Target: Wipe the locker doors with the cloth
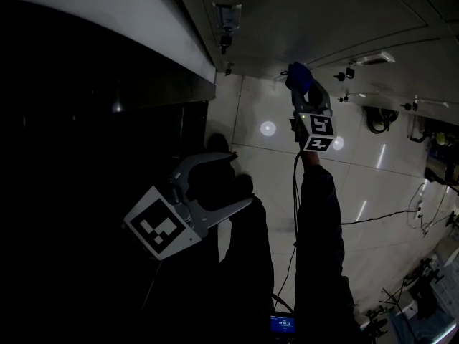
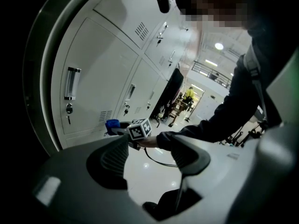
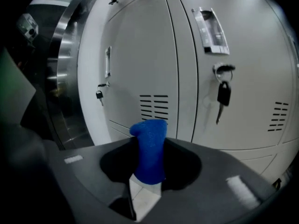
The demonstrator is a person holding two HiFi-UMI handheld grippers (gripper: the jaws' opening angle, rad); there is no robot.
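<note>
Right gripper (image 3: pixel 149 149) clamped on folded blue cloth (image 3: pixel 150 129), held near vented white metal locker door (image 3: pixel 135 45); contact unclear. Left gripper (image 2: pixel 150 158) jaws wide, empty, well off that door. Judgement: press flat, overlap strokes, skirt black dangling key (image 3: pixel 223 94).

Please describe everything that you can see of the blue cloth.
The blue cloth is a bunched wad of nubby, towel-like fabric, clamped upright between the jaws of the right gripper, its rounded top standing out past them. It points at the white locker doors, near a vent; whether it touches them cannot be told.
</note>
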